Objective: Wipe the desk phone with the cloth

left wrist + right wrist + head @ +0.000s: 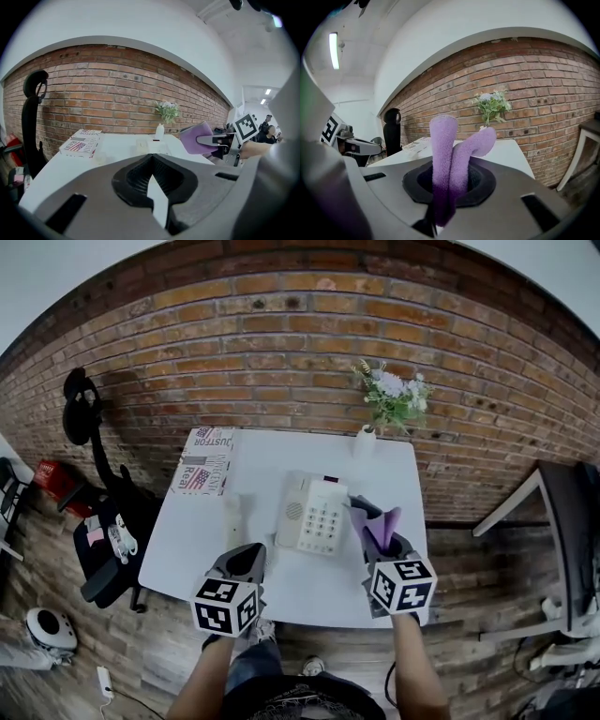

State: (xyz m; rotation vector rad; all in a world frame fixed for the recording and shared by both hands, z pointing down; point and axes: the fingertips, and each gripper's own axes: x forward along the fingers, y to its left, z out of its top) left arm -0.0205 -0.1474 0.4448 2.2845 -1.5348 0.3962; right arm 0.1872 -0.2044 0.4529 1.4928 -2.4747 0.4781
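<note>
- The right hand-held gripper pinches the soft, floppy purple cloth by its middle, just right of the desk phone.
- The left hand-held gripper is closed, empty.

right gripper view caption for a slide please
Right hand-held gripper clamps a purple cloth, white table and brick wall ahead.

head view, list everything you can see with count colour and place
table: one, white, against the brick wall
desk phone: one, white, middle of the table
cloth: one, purple, in the right gripper, right of the phone
printed box: one, white with red print, table's far left corner
vase of flowers: one, white vase, green sprigs, table's far right
office chair: one, black, left of the table
left gripper: one, grey, empty, near table edge
right gripper: one, grey, shut on the cloth
</note>
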